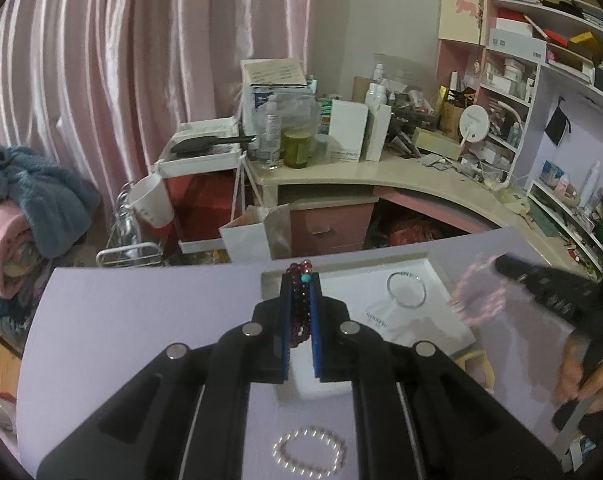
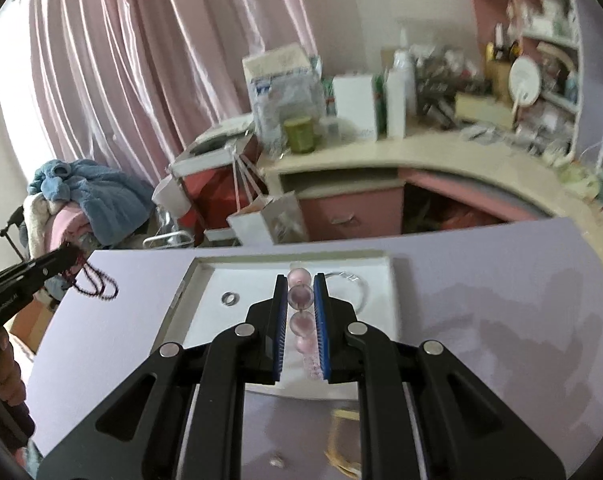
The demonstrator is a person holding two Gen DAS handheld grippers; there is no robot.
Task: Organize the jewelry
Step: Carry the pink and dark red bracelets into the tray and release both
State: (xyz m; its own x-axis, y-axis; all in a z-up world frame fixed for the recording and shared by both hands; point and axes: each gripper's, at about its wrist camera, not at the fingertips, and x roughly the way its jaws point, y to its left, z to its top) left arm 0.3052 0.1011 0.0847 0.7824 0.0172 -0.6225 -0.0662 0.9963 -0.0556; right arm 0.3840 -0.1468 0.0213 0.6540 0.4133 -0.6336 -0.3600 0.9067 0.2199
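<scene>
My left gripper (image 1: 300, 280) is shut on a dark red bead bracelet (image 1: 299, 308) with a turquoise bead, held above the white tray (image 1: 441, 276) on the lilac table. In the right wrist view it hangs from the left gripper (image 2: 67, 252) as dark loops (image 2: 97, 284). My right gripper (image 2: 300, 280) is shut on a pink bead bracelet (image 2: 301, 296) above the tray (image 2: 205, 276); in the left wrist view it is a pink blur (image 1: 481, 292). A silver bangle (image 1: 406, 289) and a silver ring (image 2: 229, 298) lie in the tray. A pearl bracelet (image 1: 309, 452) lies on the table.
A gold-coloured bangle (image 2: 341, 440) and a small stud (image 2: 277, 461) lie on the table near my right gripper. Beyond the table's far edge are a cluttered desk (image 1: 381, 168), shelves (image 1: 541, 80), a paper bag (image 1: 257, 236) and piled clothes (image 1: 29, 200).
</scene>
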